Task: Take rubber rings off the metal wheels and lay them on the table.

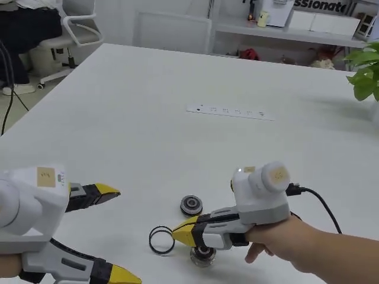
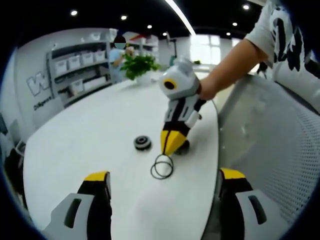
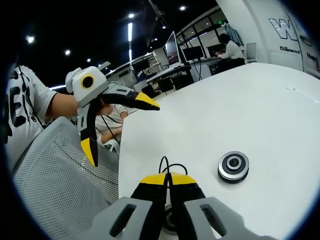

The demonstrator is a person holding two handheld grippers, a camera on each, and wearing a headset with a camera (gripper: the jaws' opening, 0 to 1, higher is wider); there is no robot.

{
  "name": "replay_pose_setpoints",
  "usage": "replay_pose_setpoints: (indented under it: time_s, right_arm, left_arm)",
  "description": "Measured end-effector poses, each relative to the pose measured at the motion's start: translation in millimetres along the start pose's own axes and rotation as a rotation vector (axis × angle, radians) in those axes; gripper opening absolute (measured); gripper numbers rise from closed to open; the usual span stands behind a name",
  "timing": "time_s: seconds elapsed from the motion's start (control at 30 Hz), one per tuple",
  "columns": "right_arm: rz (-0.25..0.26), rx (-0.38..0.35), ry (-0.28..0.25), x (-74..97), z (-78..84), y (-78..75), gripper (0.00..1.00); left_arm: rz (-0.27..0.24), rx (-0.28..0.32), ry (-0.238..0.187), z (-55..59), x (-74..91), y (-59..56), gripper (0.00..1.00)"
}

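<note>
**Black ring pinched beside two wheels, near the bench's front edge**

The smooth white bench (image 1: 177, 142) stretches broad and bare beyond the work, and its near edge lies close to both tongs. The right tongs (image 1: 176, 234) are clenched on a thin black rubber ring (image 1: 160, 240) low at the bench surface. A shiny metal wheel (image 1: 202, 255) sits partly hidden beneath them. A dark-rimmed round metal wheel (image 1: 190, 205) stands just beyond. The left tongs (image 1: 118, 232) are spread wide and empty, apart to the left. A flat white power strip (image 1: 231, 111) lies farther off, and a green leafy plant (image 1: 364, 71) stands at the far right.
</note>
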State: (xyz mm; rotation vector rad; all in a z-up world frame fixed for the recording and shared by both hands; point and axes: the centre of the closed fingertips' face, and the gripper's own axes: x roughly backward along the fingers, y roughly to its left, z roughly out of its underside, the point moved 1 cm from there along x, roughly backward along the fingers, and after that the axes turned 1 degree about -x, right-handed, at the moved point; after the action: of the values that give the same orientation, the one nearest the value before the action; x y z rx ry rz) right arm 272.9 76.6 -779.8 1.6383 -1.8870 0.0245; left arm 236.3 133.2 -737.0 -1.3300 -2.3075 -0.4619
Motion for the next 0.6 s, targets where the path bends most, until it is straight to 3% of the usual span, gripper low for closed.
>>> replay_pose_setpoints:
  time_s: [0.23,0.6]
  right_arm:
    - [0.004,-0.007,0.004,-1.6,2.4,-1.8,0.0]
    - [0.013,-0.008,0.009,-4.4,3.8,-2.5,0.0]
  left_arm:
    - [0.004,0.003,0.004,5.3,-1.9,3.1,0.9]
    - [0.009,0.005,0.013,4.3,-2.3,-0.9,0.89]
